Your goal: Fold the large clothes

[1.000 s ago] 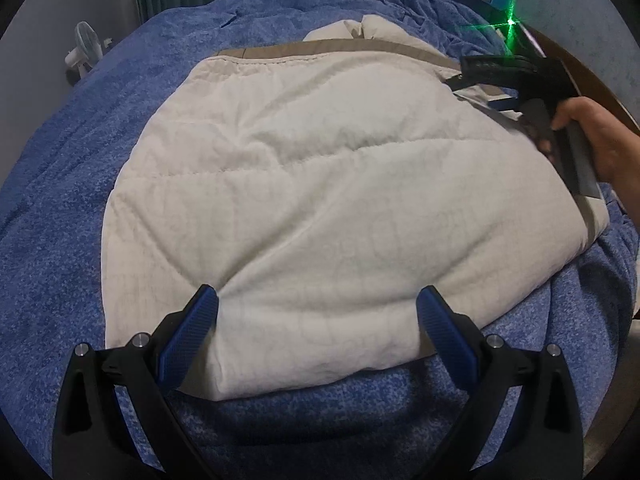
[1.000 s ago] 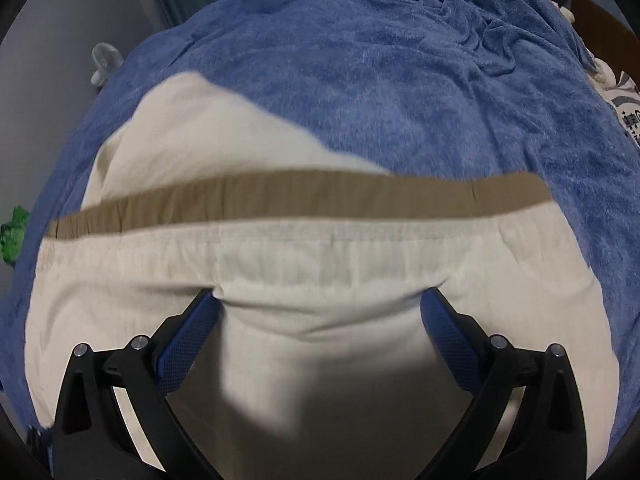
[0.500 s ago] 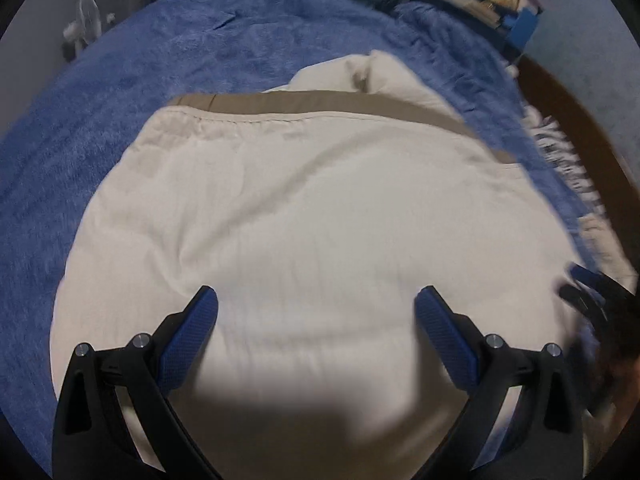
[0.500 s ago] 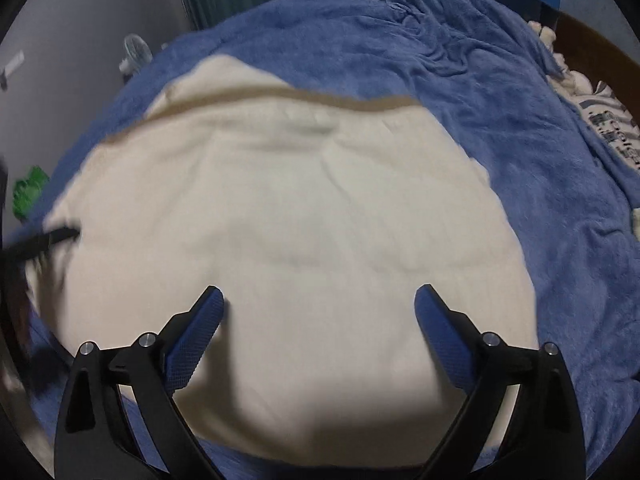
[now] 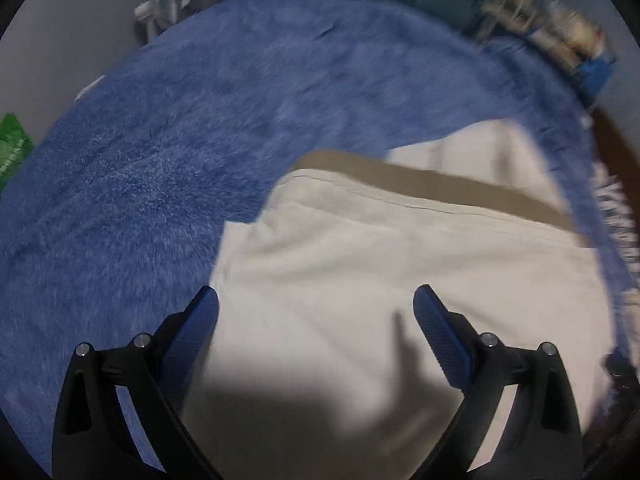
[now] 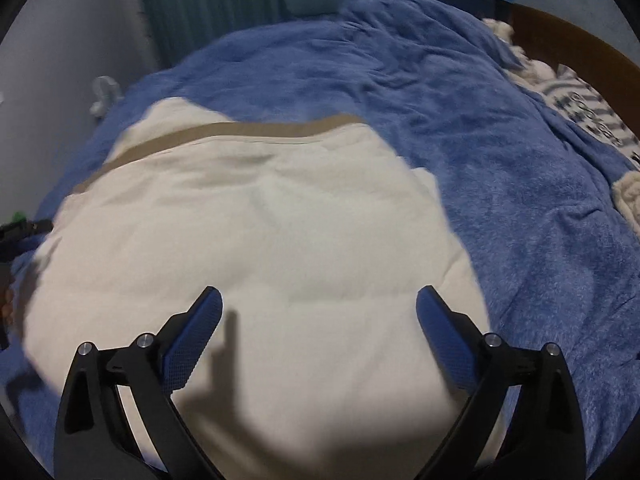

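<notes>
A folded cream quilted garment (image 5: 400, 272) with a tan band (image 5: 432, 184) along its far edge lies on a blue fleece blanket (image 5: 160, 152). My left gripper (image 5: 316, 320) is open and empty, just above the garment's near left part. In the right wrist view the same garment (image 6: 260, 248) fills the middle, its tan band (image 6: 256, 130) at the far side. My right gripper (image 6: 320, 320) is open and empty over the garment's near edge. The left gripper's dark tip (image 6: 24, 228) shows at the left edge of the right wrist view.
The blue blanket (image 6: 500, 152) covers the whole bed. A patterned cloth (image 6: 580, 112) and a cream knit item (image 6: 628, 196) lie at the right edge by the brown headboard. A small white fan (image 5: 158, 4) stands on the floor at the far left.
Both grippers have pulled back from the garment and swung; the left view has turned left, showing more blanket. Both stay open. The garment lies folded as before.
</notes>
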Available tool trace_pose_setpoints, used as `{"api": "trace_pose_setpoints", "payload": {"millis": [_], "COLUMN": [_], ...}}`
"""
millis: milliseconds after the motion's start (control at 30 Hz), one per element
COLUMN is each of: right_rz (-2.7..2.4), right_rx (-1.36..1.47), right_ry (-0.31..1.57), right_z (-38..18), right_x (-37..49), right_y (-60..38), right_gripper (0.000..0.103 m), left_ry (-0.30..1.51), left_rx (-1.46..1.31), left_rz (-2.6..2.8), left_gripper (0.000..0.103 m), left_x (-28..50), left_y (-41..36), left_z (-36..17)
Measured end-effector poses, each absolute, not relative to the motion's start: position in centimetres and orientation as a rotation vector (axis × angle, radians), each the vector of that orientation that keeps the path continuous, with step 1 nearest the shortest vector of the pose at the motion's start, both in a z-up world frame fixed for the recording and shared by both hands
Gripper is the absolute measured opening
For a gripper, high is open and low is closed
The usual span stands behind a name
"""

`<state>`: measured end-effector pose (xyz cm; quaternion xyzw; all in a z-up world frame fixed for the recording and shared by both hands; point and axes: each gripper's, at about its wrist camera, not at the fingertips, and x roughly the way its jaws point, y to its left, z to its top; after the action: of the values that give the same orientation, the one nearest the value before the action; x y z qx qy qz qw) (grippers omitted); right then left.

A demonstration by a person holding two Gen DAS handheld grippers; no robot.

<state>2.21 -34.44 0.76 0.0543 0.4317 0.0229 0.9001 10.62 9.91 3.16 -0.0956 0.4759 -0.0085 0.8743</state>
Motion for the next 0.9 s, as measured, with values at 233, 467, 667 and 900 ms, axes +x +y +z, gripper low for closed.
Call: {"api": "trace_pose_setpoints", "payload": {"millis": [233,467,667,900], "right_rz": [0.07,-0.089,-0.082,0.139], "right_rx": [0.016,0.215,0.322,0.198], "right_ry": [0.94,0.972,0.815,0.615], "right_z": [-0.3,-2.0,0.5,3.3], "right_x": [-1.3,-2.9,-6.2,-6.4], "right_y": [-33.4,-39.6,-40.0,-32.0], "right_gripper": [0.095,0.096,0.096,0.096], "left_ry": [1.017,1.061,0.976,0.787], "left_rx": [-0.071,-0.214,-0.266,-0.19], "left_rz": [-0.1,-0.027,-0.026,-0.159], "left_gripper": [0.093,0.097,0.096,0.096], "left_x": [3.2,0.9,-2.4,-5.1], "left_y": [7.2,12.2,13.0,6.9], "left_z": [2.6,-1.3,0.7,3.0]}}
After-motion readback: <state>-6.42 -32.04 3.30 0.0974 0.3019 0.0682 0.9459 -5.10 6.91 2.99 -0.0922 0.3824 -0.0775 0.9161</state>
